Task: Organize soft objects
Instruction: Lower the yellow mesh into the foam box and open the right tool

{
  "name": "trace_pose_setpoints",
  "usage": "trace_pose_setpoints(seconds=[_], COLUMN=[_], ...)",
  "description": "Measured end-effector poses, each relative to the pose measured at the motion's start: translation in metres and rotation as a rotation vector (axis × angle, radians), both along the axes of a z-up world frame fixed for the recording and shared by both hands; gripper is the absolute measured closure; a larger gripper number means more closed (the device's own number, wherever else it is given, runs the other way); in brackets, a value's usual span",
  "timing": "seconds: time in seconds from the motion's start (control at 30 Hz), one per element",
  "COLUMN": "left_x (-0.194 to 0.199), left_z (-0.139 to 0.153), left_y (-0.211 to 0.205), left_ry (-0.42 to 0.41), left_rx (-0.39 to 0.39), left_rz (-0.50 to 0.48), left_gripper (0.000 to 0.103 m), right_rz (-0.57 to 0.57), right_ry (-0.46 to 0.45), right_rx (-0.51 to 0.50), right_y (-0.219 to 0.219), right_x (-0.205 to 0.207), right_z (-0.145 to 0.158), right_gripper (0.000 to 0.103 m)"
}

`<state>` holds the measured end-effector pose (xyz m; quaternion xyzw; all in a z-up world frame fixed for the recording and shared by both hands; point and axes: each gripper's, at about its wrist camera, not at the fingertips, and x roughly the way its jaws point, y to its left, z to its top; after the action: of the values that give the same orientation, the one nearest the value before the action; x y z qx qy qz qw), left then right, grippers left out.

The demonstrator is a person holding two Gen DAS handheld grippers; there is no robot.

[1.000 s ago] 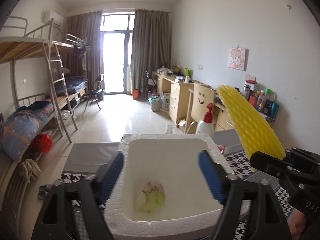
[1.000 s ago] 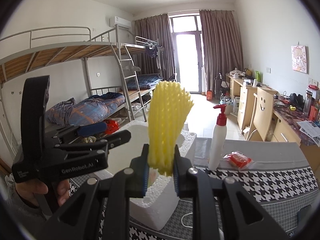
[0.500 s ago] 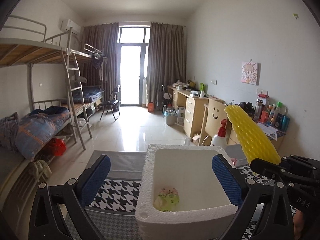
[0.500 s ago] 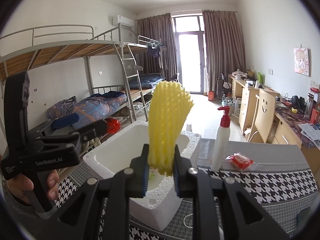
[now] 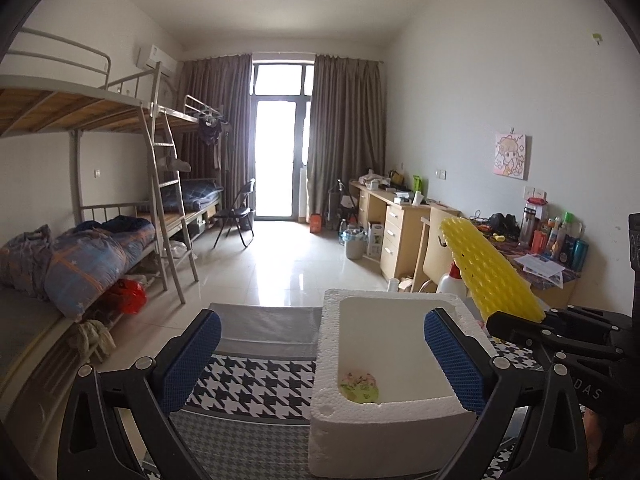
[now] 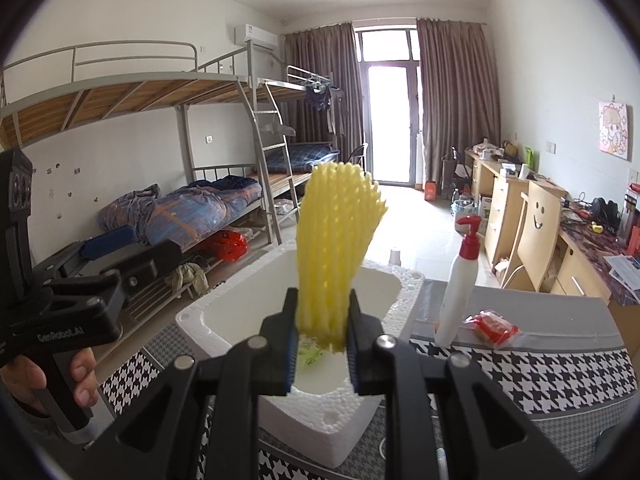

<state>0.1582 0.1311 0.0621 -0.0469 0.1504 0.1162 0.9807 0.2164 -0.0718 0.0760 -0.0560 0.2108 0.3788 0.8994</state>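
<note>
A: Right gripper (image 6: 322, 346) is clamped on the yellow foam fruit net (image 6: 336, 248), pads pinching its lower end so it stands upright above the white polystyrene foam box (image 6: 320, 408).

B: And the left gripper (image 5: 320, 364)? Its jaws have just been opening: spread wide, blue pads either side of the box's left wall, nothing between them pressed.

A: In the box there's a small crumpled green-and-pink soft item (image 5: 360, 386), lying on the bottom near the front wall.

B: The box sits on the black-and-white houndstooth tablecloth (image 6: 552, 376). To its right stands a white pump bottle with a red top (image 6: 460, 284), upright, and just beside that a red packet in clear wrap (image 6: 492, 326).

A: From the right-wrist view a hand (image 6: 48, 380) grips the left gripper's handle, left of the box.
</note>
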Motion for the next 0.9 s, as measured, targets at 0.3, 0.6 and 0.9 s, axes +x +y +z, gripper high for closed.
trace_pose_setpoints(seconds=[0.3,0.6,0.9], left_x=[-0.008,-0.013,-0.015], left_z=[-0.004,-0.010,-0.013], left_y=[0.004,0.015,0.020], left_ry=[-0.006,-0.003,-0.001], left_rx=[0.006,0.001,-0.015], left_rz=[0.018,0.038,0.036], left_gripper=[0.001,0.001,0.001], right_rz=[0.013,0.021,0.026], right_ry=[0.015,0.046,0.071], right_rx=[-0.014,-0.044,-0.076], right_y=[0.011,0.025,0.036], right_x=[0.004,0.010,0.017], right_z=[-0.004,-0.012,-0.020], right_gripper=[0.079,0.079,0.078])
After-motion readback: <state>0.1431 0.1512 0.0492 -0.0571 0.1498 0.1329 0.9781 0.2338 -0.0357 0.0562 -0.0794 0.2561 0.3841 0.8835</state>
